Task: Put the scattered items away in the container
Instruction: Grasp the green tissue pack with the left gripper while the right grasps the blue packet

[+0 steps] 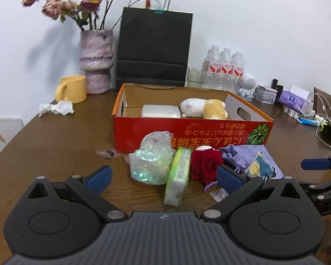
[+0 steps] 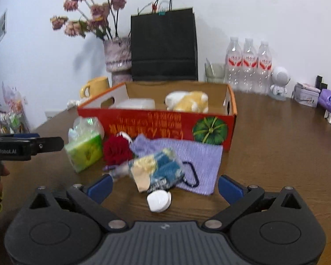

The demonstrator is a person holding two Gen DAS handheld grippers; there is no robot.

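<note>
While both hover | left tongs [image 1: 163, 177] wide apart, empty | right tongs [image 2: 164, 186] wide apart, empty

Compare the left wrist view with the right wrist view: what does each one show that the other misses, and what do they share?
Only the left wrist view shows the crumpled tissue beside the yellow mug, and cables at the far right. Only the right wrist view shows the white cap and black carabiner in front. Both show the red box holding a plush toy, the red rose, green tissue pack and purple pouch. Both grippers are open.
</note>
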